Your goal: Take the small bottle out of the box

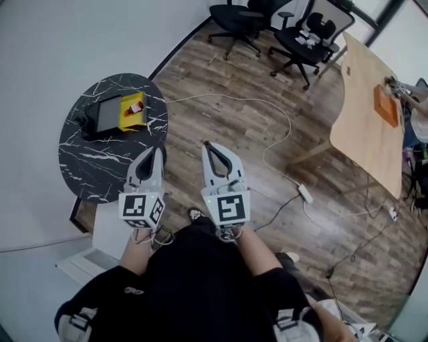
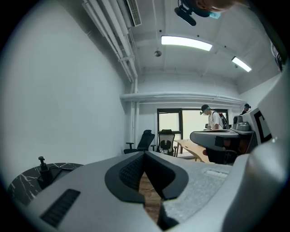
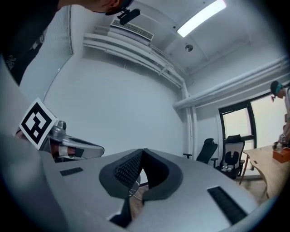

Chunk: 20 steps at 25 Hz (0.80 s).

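The small bottle lies in an open yellow box on a round black marble table at the left of the head view. Beside the box sits a black tray. My left gripper is shut and empty, held over the floor by the table's near edge, well short of the box. To its right my right gripper is also shut with nothing in it. In the left gripper view the closed jaws point across the room, the table low at left. The right gripper view shows closed jaws too.
Two black office chairs stand at the back. A light wooden table with an orange object is at the right, with a person by it. A white cable and power strip cross the wooden floor.
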### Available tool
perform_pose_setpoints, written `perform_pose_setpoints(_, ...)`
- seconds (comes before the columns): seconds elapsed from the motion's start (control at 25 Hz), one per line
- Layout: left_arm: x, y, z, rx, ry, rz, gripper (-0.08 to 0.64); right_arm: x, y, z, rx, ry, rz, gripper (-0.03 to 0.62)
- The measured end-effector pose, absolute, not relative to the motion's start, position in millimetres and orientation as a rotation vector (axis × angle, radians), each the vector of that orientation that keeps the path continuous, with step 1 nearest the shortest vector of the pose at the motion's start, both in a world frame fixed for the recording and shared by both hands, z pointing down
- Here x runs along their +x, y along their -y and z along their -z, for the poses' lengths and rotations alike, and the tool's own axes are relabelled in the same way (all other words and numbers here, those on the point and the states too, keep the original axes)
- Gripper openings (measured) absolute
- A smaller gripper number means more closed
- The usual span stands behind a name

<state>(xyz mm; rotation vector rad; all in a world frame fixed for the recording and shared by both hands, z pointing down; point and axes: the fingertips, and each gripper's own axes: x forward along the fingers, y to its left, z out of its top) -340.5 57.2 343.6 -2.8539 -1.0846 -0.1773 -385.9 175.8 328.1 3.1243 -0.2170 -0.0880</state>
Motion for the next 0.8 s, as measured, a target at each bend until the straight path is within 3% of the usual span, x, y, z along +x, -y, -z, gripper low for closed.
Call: perform_pose_setpoints(0.8, -206.3, -21.7, -365.7, -2.896, 1.096, 0.317, -0.002, -239.6, -117.7, -351.2, 3.138, 0.413, -0.060, -0.006)
